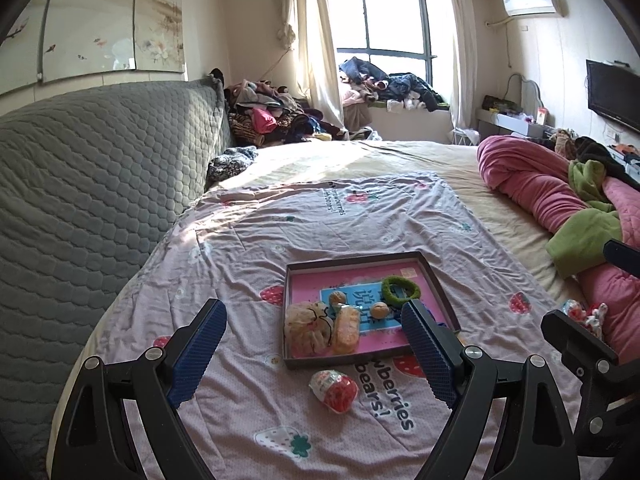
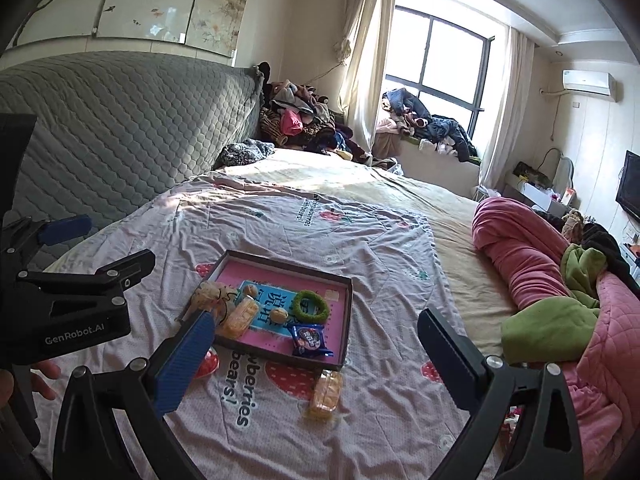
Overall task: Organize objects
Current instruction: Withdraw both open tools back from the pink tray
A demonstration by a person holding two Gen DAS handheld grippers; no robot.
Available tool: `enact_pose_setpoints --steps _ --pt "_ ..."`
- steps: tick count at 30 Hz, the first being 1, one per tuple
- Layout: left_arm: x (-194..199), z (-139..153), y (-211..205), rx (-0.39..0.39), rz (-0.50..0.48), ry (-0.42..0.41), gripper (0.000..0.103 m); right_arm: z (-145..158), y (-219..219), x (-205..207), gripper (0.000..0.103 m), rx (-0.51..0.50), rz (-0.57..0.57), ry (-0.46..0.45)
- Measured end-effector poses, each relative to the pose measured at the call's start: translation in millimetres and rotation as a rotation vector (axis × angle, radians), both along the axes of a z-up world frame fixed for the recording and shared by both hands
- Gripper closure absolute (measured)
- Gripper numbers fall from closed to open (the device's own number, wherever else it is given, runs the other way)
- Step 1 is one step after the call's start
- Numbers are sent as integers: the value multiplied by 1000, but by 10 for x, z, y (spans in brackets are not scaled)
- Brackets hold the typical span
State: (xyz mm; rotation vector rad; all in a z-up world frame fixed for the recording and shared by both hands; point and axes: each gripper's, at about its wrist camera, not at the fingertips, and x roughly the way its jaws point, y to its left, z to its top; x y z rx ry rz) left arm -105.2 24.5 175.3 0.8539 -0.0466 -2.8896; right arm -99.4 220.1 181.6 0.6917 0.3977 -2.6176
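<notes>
A dark-rimmed tray with a pink floor lies on the bedsheet; it also shows in the right wrist view. In it lie a green ring, two walnuts, a yellow wrapped cake, a clear bag of snacks and a blue cookie pack. A red-and-white snack pack lies on the sheet in front of the tray. A yellow wrapped cake lies loose by the tray's near corner. My left gripper is open and empty above the red pack. My right gripper is open and empty.
A grey quilted headboard runs along the left. A pink and green quilt is bunched on the right. A small wrapped candy lies near the quilt. Clothes are piled by the window.
</notes>
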Motion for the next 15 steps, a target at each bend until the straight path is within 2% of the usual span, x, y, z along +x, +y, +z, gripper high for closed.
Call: enact_pose_setpoints --steps 15 --pt "422 -196 41 15 6 -17 13 -111 166 479 1 1 -7 6"
